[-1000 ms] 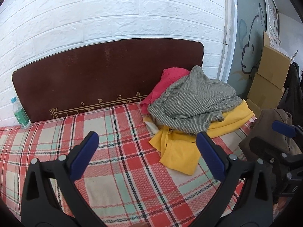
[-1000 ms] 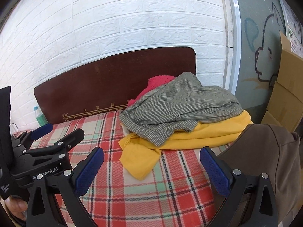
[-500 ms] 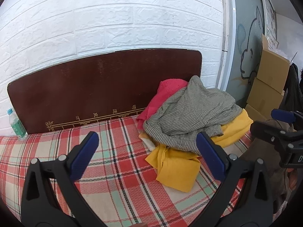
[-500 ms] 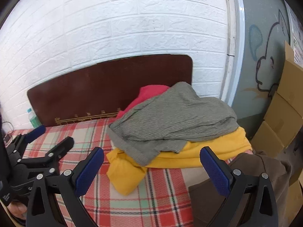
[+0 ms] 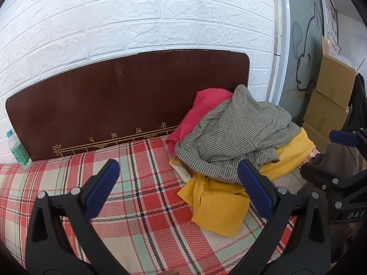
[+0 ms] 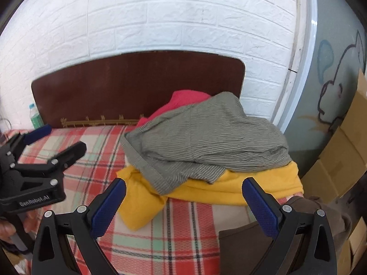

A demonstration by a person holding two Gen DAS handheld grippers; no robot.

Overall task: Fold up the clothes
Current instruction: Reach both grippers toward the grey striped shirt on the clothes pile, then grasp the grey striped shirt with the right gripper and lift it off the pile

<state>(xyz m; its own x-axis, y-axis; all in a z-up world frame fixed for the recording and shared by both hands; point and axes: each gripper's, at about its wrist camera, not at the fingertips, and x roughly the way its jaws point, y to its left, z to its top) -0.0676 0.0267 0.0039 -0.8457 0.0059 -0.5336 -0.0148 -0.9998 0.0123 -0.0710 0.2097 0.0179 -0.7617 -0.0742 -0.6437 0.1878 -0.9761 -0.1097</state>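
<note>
Bed (image 5: 142, 197) under plaid cover, dark headboard (image 5: 119, 96) against the white brick wall.

Clothes heap sits at the bed's far right corner by the headboard, unfolded. Four garments counted: striped grey top (image 6: 206, 142) uppermost, yellow garment (image 6: 146, 201) beneath it and spilling toward the bed's middle, red one (image 5: 204, 107) at the back, brown garment (image 6: 252, 243) apart at the right edge.

Two grippers. Left gripper (image 5: 176, 185) and right gripper (image 6: 183, 201) both hover over the cover facing the heap, jaws wide, holding nothing.

Judgement: take the grey top alone, by its hem or shoulders, lift clear so the yellow doesn't drag, spread flat on the open plaid.

One bottle (image 5: 19, 151) at the far left corner.
</note>
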